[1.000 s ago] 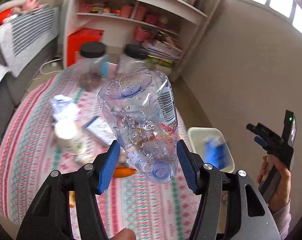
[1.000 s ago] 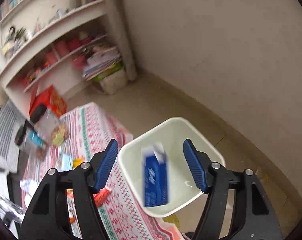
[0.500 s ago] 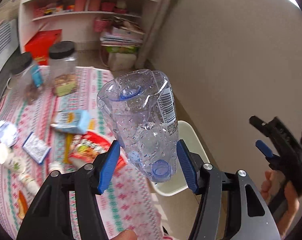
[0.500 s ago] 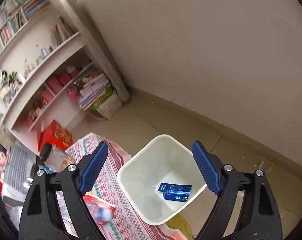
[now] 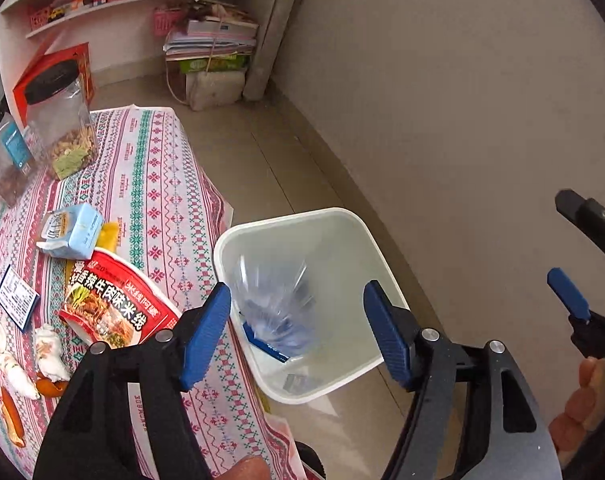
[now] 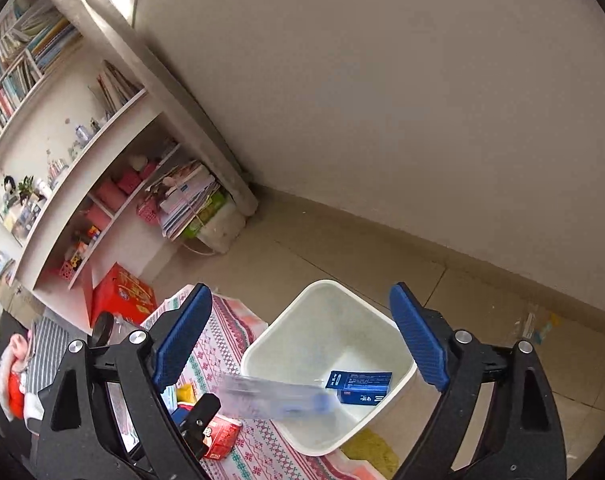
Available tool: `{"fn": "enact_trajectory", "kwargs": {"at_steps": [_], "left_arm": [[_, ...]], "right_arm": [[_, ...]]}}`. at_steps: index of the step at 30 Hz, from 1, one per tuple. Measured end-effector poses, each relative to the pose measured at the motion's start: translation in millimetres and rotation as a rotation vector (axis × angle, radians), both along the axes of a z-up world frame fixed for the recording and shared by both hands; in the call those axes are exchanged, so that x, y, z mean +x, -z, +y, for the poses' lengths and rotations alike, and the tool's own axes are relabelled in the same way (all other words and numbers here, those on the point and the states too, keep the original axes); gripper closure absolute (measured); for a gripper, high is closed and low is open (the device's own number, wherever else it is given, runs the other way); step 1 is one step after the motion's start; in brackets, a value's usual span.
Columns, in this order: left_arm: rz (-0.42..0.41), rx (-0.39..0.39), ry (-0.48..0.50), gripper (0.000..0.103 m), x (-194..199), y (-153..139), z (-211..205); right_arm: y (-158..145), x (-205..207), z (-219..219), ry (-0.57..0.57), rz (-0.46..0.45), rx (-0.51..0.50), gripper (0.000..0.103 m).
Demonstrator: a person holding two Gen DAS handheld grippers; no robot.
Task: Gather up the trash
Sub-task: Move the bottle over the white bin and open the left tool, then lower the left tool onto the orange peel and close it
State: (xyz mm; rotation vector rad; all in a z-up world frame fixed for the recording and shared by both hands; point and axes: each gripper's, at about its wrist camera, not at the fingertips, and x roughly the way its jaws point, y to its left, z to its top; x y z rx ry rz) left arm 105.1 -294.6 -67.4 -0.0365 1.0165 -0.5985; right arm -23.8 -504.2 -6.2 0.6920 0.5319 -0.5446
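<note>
I count two pieces of trash dealt with. A small blue cardboard box (image 6: pixel 360 387) already lies on the floor of the white square plastic bin (image 5: pixel 344 216), and the clear crushed plastic bottle (image 5: pixel 276 310) is blurred in mid-fall, just ahead of and below my left hand-held gripper (image 5: pixel 296 334), inside the bin's mouth. That gripper's jaws have just been opening, and they now stand apart with nothing pressed between the blue pads; the bottle is clear of them.

My right hand-held gripper (image 6: pixel 300 338) is also spread wide and empty, its jaws having just been opening too. It hangs above the bin, which sits ahead of it and below, between its fingers in view.

Plenty is left, in my judgement. On the tabletop with the red-and-green patterned cloth (image 5: pixel 162 184), off to the left of my left gripper, I see a red instant-noodle bowl (image 5: pixel 114 304) nearest the fingers, a pale blue drink carton (image 5: pixel 70 232) beyond it, a small dark-edged packet (image 5: pixel 16 296) and some crumpled white wrappers (image 5: pixel 50 352). The two black-lidded clear jars (image 5: pixel 60 120) farther off look like keepers, not trash.
</note>
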Motion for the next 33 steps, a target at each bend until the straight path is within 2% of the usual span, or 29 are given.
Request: {"fn": "enact_trajectory", "kwargs": {"at_steps": [6,12,23,28,33], "left_arm": [[-0.063,0.051,-0.049,0.034,-12.8,-5.4,30.6],[-0.145,0.115,-0.150,0.031,-30.8,-14.9,91.5],[-0.224,0.214,-0.313,0.027,-58.1,-23.7,192.7],[-0.211,0.226,-0.364,0.025,-65.1,-18.6,227.1],[-0.165,0.256,-0.409,0.024,-70.8,-1.7,260.8]], "right_arm": [[-3.8,13.0,19.4,-0.040,0.018,-0.055,0.014],[-5.0,37.2,57.5,-0.145,0.050,-0.113,0.011],[5.9,67.8,169.5,-0.374,0.109,-0.249,0.008],[12.6,69.6,208.8,-0.437,0.131,-0.307,0.007],[21.3,72.8,235.1,-0.494,0.156,-0.290,0.007]]}}
